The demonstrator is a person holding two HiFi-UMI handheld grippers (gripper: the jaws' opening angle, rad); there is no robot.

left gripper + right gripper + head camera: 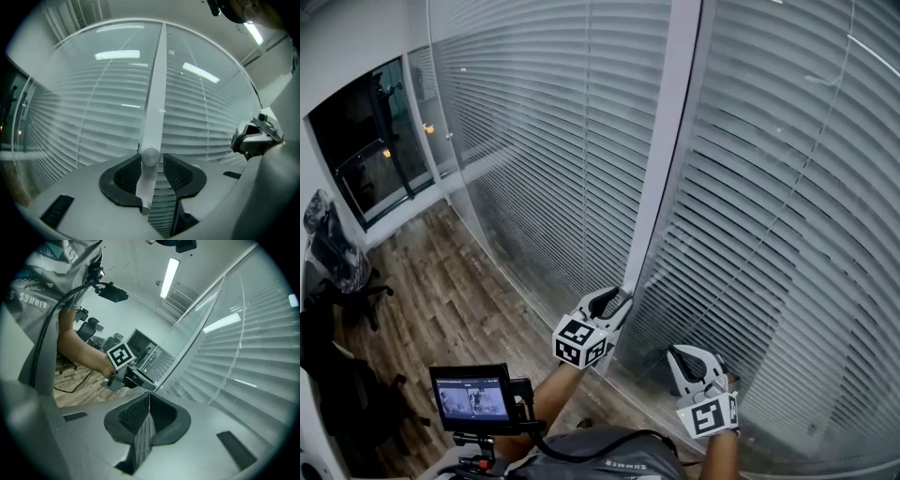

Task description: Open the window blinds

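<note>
The left gripper [617, 300], forearm extended, clamped the white wand [149, 161] at the blinds [769, 187]. To its right, nearer, the right gripper [679, 354] had its jaws pressed together.

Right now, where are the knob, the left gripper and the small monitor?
knob [150, 156]: left gripper view, its round end.
left gripper [619, 298]: head view, midway between its fingertips.
monitor [472, 400]: head view, middle of its screen.
</note>
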